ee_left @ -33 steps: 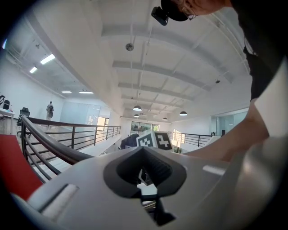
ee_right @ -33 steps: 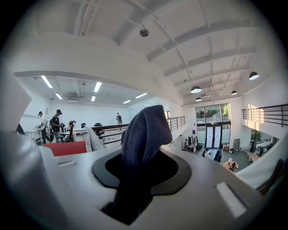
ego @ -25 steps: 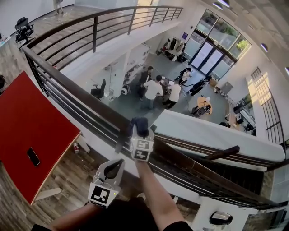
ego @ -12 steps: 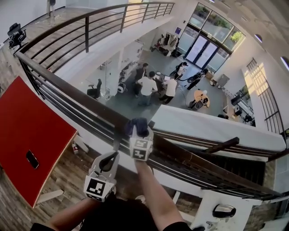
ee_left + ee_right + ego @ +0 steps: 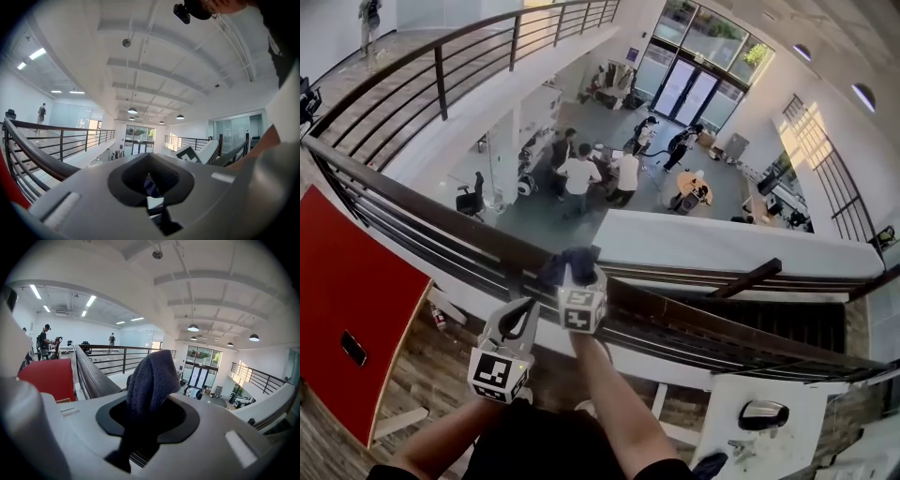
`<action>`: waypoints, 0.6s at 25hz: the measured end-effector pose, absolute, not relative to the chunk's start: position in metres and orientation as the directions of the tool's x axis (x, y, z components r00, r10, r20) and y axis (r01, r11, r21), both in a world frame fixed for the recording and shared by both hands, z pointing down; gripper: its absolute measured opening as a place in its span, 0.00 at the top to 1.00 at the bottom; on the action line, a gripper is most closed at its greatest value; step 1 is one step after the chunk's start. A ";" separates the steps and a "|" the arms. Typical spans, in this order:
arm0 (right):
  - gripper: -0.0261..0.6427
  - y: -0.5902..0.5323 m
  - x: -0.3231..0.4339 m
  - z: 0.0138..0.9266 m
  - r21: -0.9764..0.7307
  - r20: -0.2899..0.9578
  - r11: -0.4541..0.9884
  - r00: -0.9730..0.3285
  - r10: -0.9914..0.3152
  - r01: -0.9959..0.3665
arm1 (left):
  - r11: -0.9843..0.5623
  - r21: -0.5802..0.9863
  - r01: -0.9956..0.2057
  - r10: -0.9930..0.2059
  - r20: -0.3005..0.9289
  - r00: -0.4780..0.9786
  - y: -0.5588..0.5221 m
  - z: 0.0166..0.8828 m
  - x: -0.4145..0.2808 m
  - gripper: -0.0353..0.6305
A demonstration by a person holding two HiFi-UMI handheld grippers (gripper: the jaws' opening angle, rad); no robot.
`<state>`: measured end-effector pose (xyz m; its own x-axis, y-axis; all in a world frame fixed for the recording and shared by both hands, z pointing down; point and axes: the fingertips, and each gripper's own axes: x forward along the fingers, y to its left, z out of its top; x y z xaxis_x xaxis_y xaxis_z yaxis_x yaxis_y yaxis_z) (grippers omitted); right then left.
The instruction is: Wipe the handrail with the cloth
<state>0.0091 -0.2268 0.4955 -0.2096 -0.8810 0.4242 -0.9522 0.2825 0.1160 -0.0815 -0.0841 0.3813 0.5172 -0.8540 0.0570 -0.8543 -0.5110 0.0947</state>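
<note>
A dark brown handrail (image 5: pixel 422 211) runs from the far left down to the right, above an open atrium. My right gripper (image 5: pixel 574 274) is shut on a dark blue cloth (image 5: pixel 569 263), which lies bunched on top of the rail. In the right gripper view the cloth (image 5: pixel 152 380) stands up between the jaws, with the handrail (image 5: pixel 93 378) stretching away to the left. My left gripper (image 5: pixel 525 309) hangs just below the rail, left of the right one, with its jaws together and nothing in them. The left gripper view shows the handrail (image 5: pixel 33 150) at its left.
Thin horizontal bars (image 5: pixel 412 248) run under the handrail. A red table (image 5: pixel 347 291) with a black phone (image 5: pixel 352 348) stands at the left. Far below, several people (image 5: pixel 581 178) stand on the ground floor. A white table (image 5: pixel 750 422) is at the bottom right.
The head view has swung, so the scene sits further left and lower. Both grippers have shifted slightly left in the picture; the right one still holds the cloth on the rail.
</note>
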 end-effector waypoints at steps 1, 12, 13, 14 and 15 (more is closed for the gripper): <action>0.77 -0.225 0.014 0.494 0.117 0.426 0.274 -0.202 -0.882 -0.954 | -0.516 0.096 -0.851 -0.851 0.061 0.522 -0.083 0.383 -0.077 0.95; 0.77 -0.203 0.068 0.498 0.116 0.429 0.208 -0.140 -0.892 -0.971 | -0.564 0.078 -0.822 -0.820 0.068 0.568 -0.072 0.384 -0.044 0.95; 0.77 -0.202 0.072 0.497 0.117 0.426 0.201 -0.134 -0.895 -0.972 | -0.569 0.078 -0.819 -0.816 0.070 0.574 -0.071 0.385 -0.041 0.95; 0.77 -0.200 0.075 0.497 0.120 0.424 0.194 -0.126 -0.897 -0.974 | -0.576 0.078 -0.814 -0.811 0.073 0.581 -0.069 0.386 -0.038 0.95; 0.77 -0.198 0.079 0.497 0.123 0.422 0.186 -0.118 -0.899 -0.975 | -0.583 0.078 -0.809 -0.806 0.077 0.588 -0.067 0.388 -0.036 0.95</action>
